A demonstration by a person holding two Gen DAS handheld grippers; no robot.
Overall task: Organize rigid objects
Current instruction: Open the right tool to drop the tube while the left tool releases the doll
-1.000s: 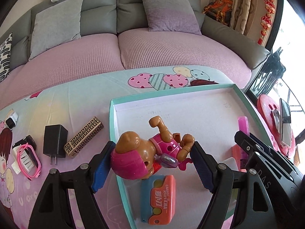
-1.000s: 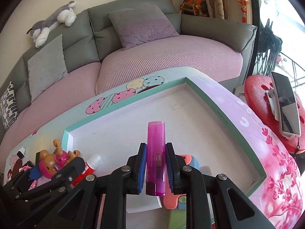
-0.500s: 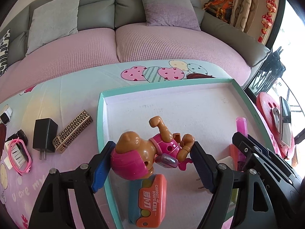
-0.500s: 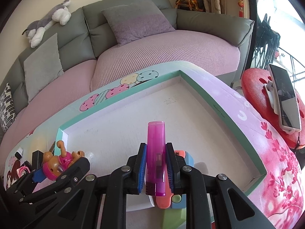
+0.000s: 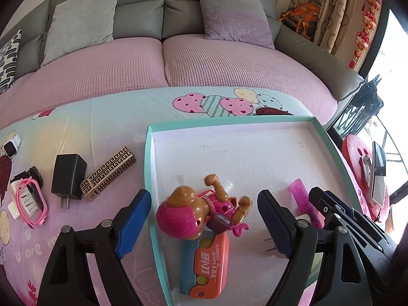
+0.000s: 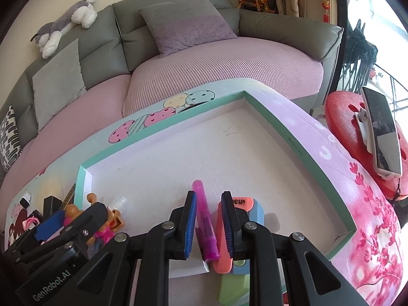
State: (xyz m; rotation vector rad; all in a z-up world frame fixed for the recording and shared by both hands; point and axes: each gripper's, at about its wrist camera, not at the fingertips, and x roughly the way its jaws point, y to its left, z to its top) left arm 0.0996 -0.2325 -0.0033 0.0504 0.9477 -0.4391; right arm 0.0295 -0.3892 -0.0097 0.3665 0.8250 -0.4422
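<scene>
1. One teal-rimmed tray (image 5: 149, 158).
2. One toy dog (image 5: 201, 210).
3. One orange carrot knife (image 5: 210, 262).
4. One pink lighter (image 6: 205, 227).
5. One black charger (image 5: 68, 176).
6. One gold-patterned box (image 5: 108, 173).
7. Two grippers: left gripper (image 5: 204, 223), right gripper (image 6: 209, 224).
8. Three sofa cushions in the left wrist view.

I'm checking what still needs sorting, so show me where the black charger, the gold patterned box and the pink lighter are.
black charger (image 5: 68, 177), left wrist view, middle of its top face.
gold patterned box (image 5: 108, 172), left wrist view, middle of its patterned top.
pink lighter (image 6: 205, 220), right wrist view, mid-body.
</scene>
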